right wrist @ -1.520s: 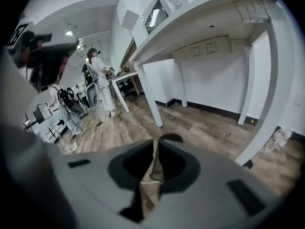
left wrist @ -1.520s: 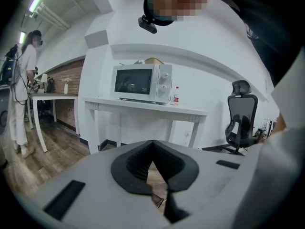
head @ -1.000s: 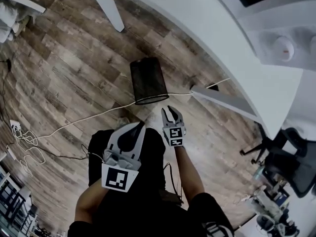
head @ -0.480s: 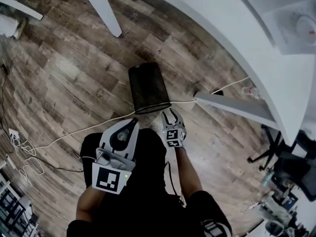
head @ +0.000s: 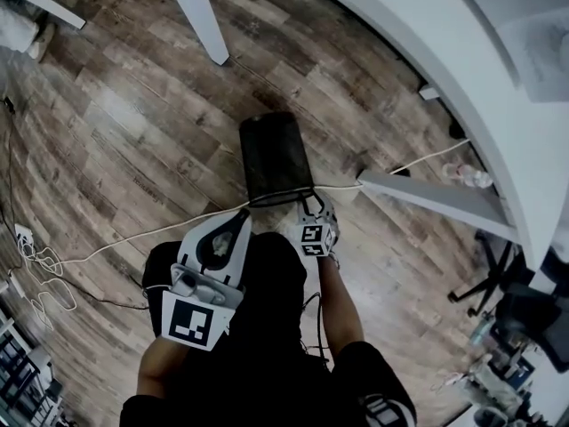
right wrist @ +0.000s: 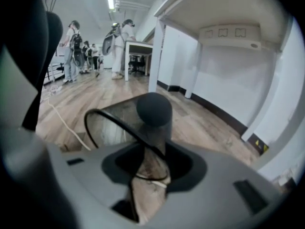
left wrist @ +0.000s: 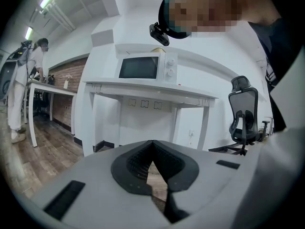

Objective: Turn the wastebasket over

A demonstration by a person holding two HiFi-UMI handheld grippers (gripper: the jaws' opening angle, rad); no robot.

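1. A wood-plank floor [head: 116, 123] lies under you. A white desk [head: 418, 43] curves along the right, and a white cable [head: 133, 237] trails across the boards.
2. The wastebasket [head: 276, 154] — black mesh — lies on its side on the floor just ahead of you. Its open mouth faces you and its closed base points away. The cable runs past close to its rim.
3. Your right gripper [head: 310, 201] points down at the near rim. Its jaws have just been opening and stand wide apart. The lower run of the rim wire sits in the gap between them, and the pads are not pressing on it.
4. Your left gripper [head: 238, 217] hangs near the rim's left side — its jaw tips meet, with nothing between them.
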